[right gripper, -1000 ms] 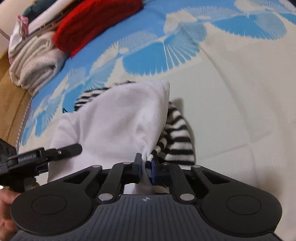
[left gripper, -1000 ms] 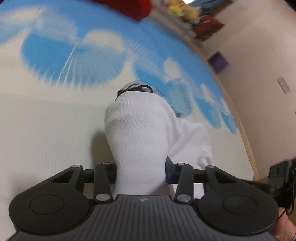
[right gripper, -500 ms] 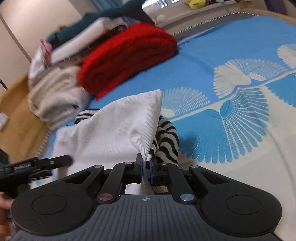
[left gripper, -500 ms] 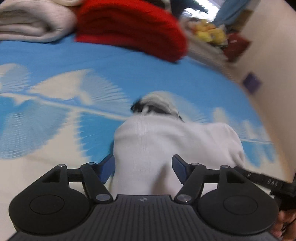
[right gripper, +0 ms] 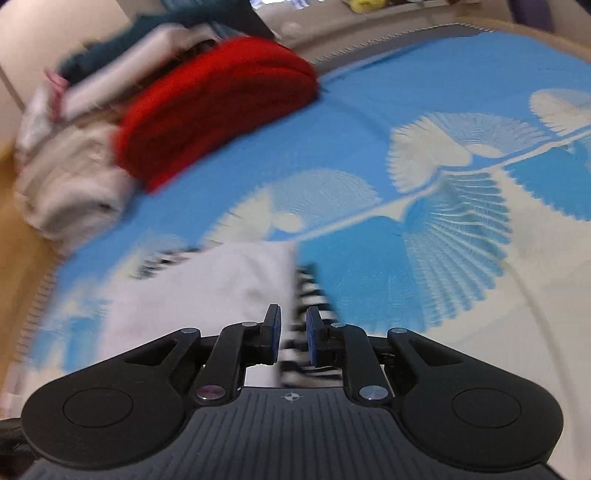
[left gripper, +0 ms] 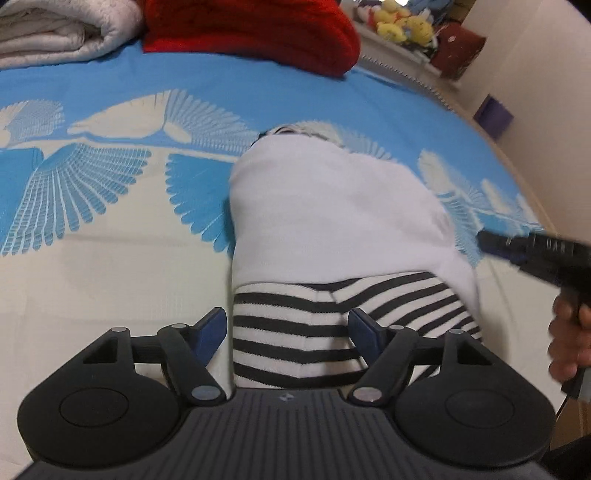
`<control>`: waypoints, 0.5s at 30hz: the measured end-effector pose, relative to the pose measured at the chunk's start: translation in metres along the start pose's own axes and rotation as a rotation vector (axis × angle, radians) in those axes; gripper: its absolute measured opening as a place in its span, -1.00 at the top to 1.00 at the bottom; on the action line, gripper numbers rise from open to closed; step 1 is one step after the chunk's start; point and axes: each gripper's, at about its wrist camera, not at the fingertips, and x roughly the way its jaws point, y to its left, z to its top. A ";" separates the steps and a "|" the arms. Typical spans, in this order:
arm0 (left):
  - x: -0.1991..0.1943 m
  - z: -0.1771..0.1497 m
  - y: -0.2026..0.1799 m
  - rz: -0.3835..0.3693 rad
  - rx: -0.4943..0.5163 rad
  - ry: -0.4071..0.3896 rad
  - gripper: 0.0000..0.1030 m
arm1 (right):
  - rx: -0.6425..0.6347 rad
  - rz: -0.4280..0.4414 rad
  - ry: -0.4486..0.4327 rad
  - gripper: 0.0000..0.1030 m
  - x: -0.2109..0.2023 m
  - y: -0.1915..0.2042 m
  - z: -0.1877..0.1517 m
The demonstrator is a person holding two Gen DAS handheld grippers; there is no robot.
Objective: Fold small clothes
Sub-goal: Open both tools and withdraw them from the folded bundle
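Note:
A small white garment [left gripper: 332, 218] lies folded over a black-and-white striped garment [left gripper: 317, 325] on the blue and cream patterned bedcover [left gripper: 110, 184]. My left gripper [left gripper: 288, 332] is open, its jaws wide apart on either side of the striped cloth's near edge. In the right wrist view the white garment [right gripper: 207, 288] and a strip of the striped garment [right gripper: 314, 295] lie flat just ahead. My right gripper [right gripper: 293, 332] is open by a small gap and holds nothing; it also shows at the right of the left wrist view [left gripper: 535, 247].
A folded red knit [left gripper: 251, 33] and a rolled cream blanket [left gripper: 62, 33] lie at the far edge of the bed. Soft toys [left gripper: 399, 26] sit on a ledge behind. A wall [left gripper: 554, 92] runs along the right. The wooden floor [right gripper: 18, 258] lies left of the bed.
Both grippers have let go of the white garment, which now lies flat over the striped one. The left jaws opened wide and drew back; the right jaws opened slightly and lowered.

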 end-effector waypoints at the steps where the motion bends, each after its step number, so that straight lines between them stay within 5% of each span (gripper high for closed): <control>1: -0.001 -0.002 0.000 -0.013 0.000 0.005 -0.51 | -0.011 0.043 0.017 0.56 -0.003 0.002 -0.003; 4: 0.020 -0.010 0.002 0.066 0.035 0.096 -0.75 | -0.100 0.111 0.139 0.23 0.003 0.010 -0.022; 7: 0.010 -0.008 0.002 0.120 -0.049 0.124 -0.71 | -0.225 -0.132 0.324 0.22 0.030 0.008 -0.052; 11: -0.053 -0.005 -0.030 0.208 0.042 -0.020 -0.67 | -0.211 -0.259 0.227 0.25 0.001 0.010 -0.050; 15: -0.123 -0.020 -0.062 0.233 0.077 -0.173 -0.73 | -0.213 -0.252 0.065 0.25 -0.062 0.030 -0.037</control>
